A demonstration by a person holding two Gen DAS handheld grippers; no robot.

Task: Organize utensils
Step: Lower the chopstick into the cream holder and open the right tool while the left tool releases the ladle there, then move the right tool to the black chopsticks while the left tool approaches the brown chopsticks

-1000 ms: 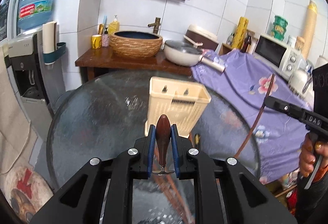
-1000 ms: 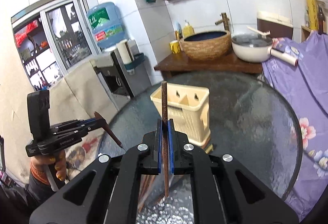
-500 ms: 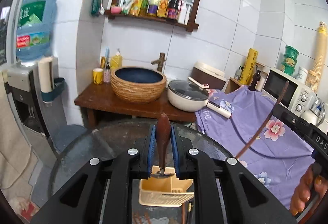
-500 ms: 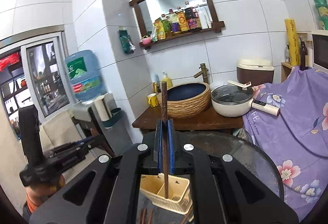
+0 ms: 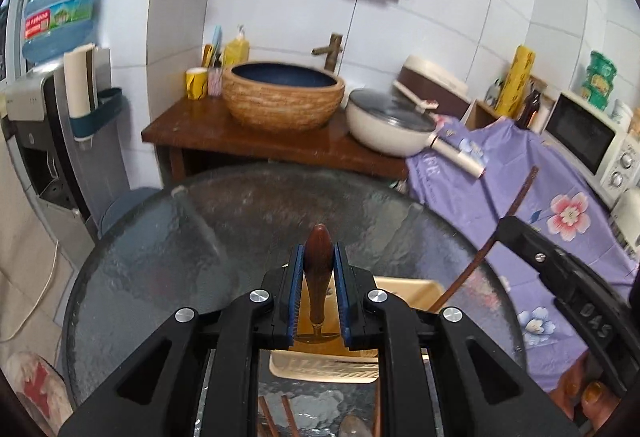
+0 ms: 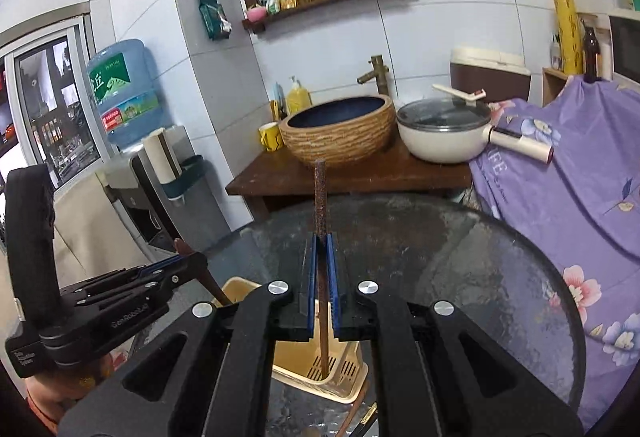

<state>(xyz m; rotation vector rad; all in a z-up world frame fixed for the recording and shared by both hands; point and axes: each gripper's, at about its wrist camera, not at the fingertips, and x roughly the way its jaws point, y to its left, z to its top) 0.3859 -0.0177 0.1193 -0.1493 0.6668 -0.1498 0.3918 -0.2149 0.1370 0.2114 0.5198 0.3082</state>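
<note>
The right gripper (image 6: 320,277) is closed on a chopstick (image 6: 320,197), which stands upright between the fingers – its lower tip is already inside the holder (image 6: 340,369) just below them. The left gripper (image 5: 319,289) grips a wooden-handled utensil (image 5: 318,257), also upright, with the same holder (image 5: 404,289) directly beneath; the right looks nearer to letting go.

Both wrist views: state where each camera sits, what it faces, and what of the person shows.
Left wrist: on the left gripper, shut on a brown wooden-handled utensil, facing the round glass table; right gripper and fingers at right.
Right wrist: on the right gripper, shut on a brown chopstick over the beige plastic utensil basket; left gripper at left.
Shared: table, basket, woven-sided basin.
</note>
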